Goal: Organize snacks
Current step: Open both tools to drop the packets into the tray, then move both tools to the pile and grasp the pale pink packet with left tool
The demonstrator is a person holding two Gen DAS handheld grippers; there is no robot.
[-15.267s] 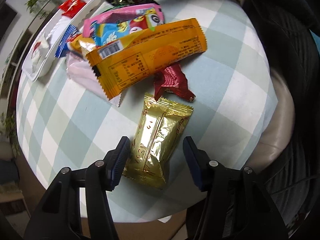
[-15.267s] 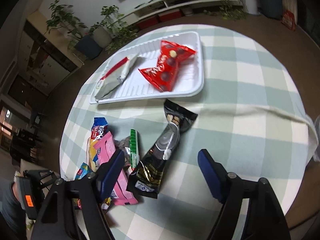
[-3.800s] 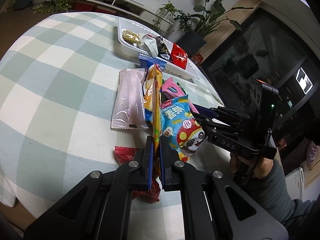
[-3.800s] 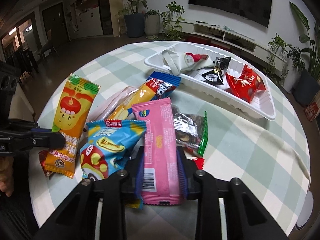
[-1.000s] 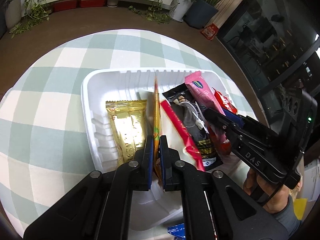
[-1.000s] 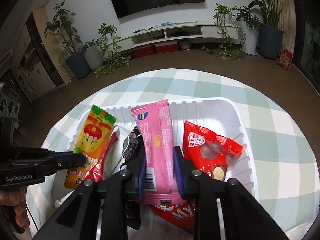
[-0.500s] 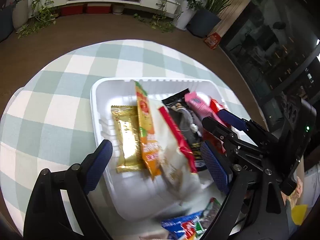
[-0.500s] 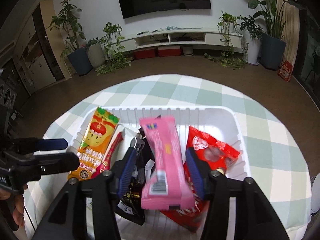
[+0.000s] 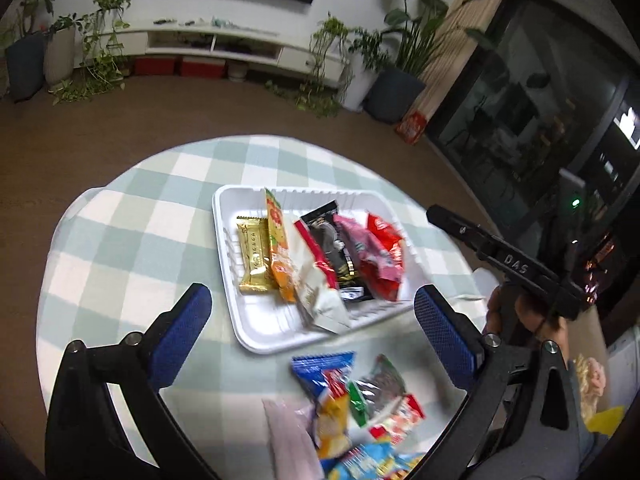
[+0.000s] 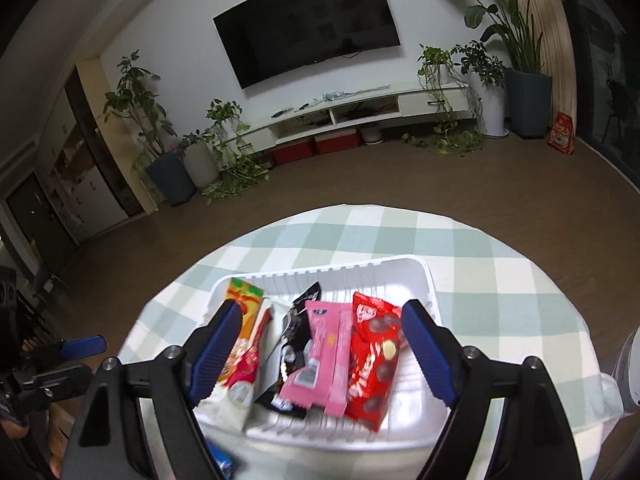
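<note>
On a round table (image 9: pixel 132 248) under a pale green and white checked cloth sits a white tray (image 9: pixel 256 332), with brown floor around it. Toward 12 o'clock in the right wrist view, a dark television (image 10: pixel 308 24) hangs on a white wall over a low white shelf (image 10: pixel 360 110), with potted plants (image 10: pixel 168 160) at both ends.

Inside the tray, packets lie side by side: a gold one (image 9: pixel 253 260), an orange one (image 9: pixel 280 252), a black one (image 10: pixel 294 344), a pink one (image 10: pixel 326 356) and a red one (image 10: pixel 374 360). Loose snacks (image 9: pixel 352 400) lie in a heap on the cloth toward 6 o'clock of the tray in the left wrist view, just beside its near rim.

Both tongs hang above the tray and pinch nothing. The left gripper (image 9: pixel 308 332) has its blue pads (image 9: pixel 180 332) spread wide, and the right gripper (image 10: pixel 320 356) is spread wide too, framing the packets. The right gripper also shows at 3 o'clock in the left wrist view, a black bar in a hand (image 9: pixel 532 316).
</note>
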